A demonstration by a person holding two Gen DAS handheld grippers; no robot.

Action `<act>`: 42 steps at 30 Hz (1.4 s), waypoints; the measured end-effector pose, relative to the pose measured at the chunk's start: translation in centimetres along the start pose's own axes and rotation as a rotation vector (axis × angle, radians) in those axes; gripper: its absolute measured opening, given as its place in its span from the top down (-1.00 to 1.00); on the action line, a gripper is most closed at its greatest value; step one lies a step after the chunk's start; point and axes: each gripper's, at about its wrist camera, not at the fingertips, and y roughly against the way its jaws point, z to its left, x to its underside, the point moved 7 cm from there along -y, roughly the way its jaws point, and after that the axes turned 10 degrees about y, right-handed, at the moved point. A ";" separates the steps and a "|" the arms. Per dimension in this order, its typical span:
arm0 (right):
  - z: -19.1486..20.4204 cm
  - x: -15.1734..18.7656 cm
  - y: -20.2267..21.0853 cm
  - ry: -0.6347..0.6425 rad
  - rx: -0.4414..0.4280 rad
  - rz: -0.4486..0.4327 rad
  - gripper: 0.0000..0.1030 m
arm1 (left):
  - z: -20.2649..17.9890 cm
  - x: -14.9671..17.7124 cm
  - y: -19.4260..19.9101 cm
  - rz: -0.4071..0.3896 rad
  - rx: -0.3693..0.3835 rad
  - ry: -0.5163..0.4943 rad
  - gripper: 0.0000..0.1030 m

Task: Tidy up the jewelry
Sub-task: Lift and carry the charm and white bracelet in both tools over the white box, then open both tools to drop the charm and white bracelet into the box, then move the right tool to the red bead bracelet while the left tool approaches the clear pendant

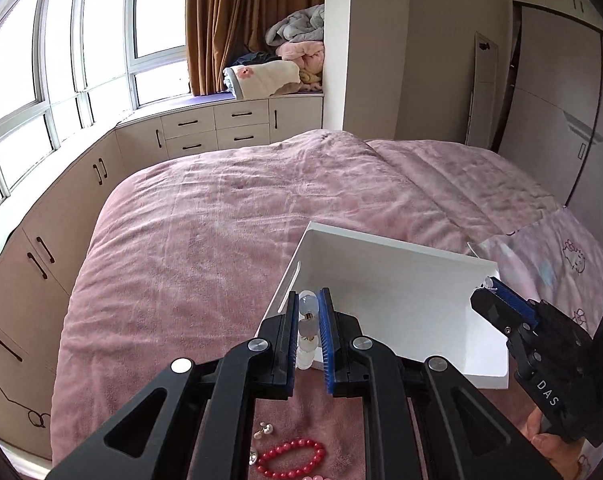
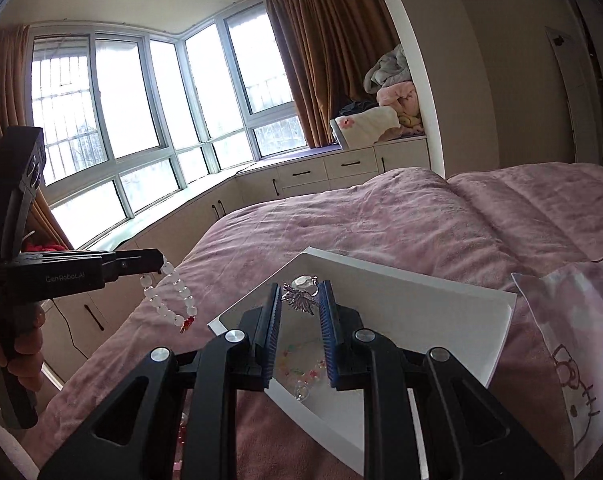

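White bead bracelet (image 2: 169, 298) dangles clenched in left tool (image 1: 308, 312); right tool (image 2: 300, 300) grips silver brooch (image 2: 299, 294) above tray (image 2: 441, 292).

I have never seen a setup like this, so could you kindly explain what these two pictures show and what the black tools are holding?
These are not robot arms: a person holds a two-finger gripper in each hand, and a fisheye camera on each looks forward along its fingers. One picture comes from the left tool, the other from the right.

The left gripper is shut on a white bead bracelet, which the right camera shows dangling in the air. The right gripper pinches a silver leaf-shaped piece over a white tray.

The tray rests on a bed with a pink cover. A colourful beaded piece already lies inside the tray. Near the left tool, a red bead bracelet and small pearl earrings lie on the cover.
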 end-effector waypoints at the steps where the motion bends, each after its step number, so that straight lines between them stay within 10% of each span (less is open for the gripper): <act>1: -0.5 0.1 -0.1 0.001 0.019 0.007 0.62 | -0.6 -0.4 -0.5 0.005 0.003 -0.005 0.71; 23: -2.9 3.0 -4.1 0.110 0.229 0.165 0.60 | -4.1 2.5 -12.9 0.157 -0.130 -0.113 0.68; 27: -2.7 2.8 -3.9 0.130 0.259 0.152 0.04 | -4.1 2.3 -12.6 0.129 -0.138 -0.113 0.19; 34: -2.2 2.1 -3.0 0.159 0.271 0.084 -0.30 | -3.2 0.3 -9.6 0.020 -0.151 -0.083 -0.52; 42: 1.6 0.2 0.3 0.264 0.234 -0.104 -0.74 | -0.5 -1.3 -3.0 -0.147 -0.178 -0.102 -0.78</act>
